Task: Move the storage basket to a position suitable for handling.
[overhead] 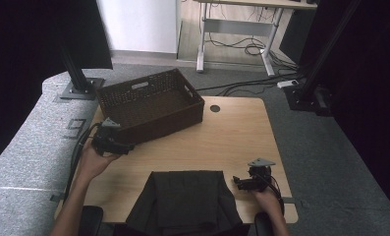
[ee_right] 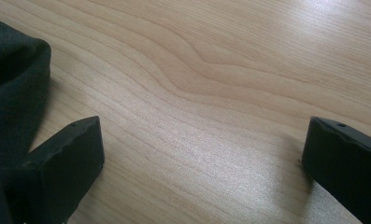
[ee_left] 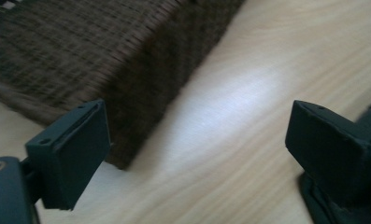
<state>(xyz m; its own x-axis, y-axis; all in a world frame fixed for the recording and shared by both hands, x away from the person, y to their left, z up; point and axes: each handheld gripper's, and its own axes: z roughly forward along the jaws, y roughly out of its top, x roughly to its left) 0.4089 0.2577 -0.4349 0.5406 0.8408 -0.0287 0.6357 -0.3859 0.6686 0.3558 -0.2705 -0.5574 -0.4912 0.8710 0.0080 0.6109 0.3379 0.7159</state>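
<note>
A folded dark garment [overhead: 186, 199] lies at the front middle of the wooden table [overhead: 232, 137], its edge hanging over the near side. A dark brown woven basket [overhead: 151, 103] stands at the back left, empty inside. My left gripper [overhead: 126, 146] rests on the table by the basket's near left corner, open, with the basket corner [ee_left: 136, 93] just ahead of its jaws. My right gripper [overhead: 237, 182] sits on the table right of the garment, open, with bare wood between the jaws and the cloth edge [ee_right: 15, 88] beside one jaw.
A round grommet hole [overhead: 215, 108] is set in the table behind the basket's right end. Black frame posts [overhead: 77, 73] stand at both back corners. Cables [overhead: 251, 49] run across the grey carpet under a far desk.
</note>
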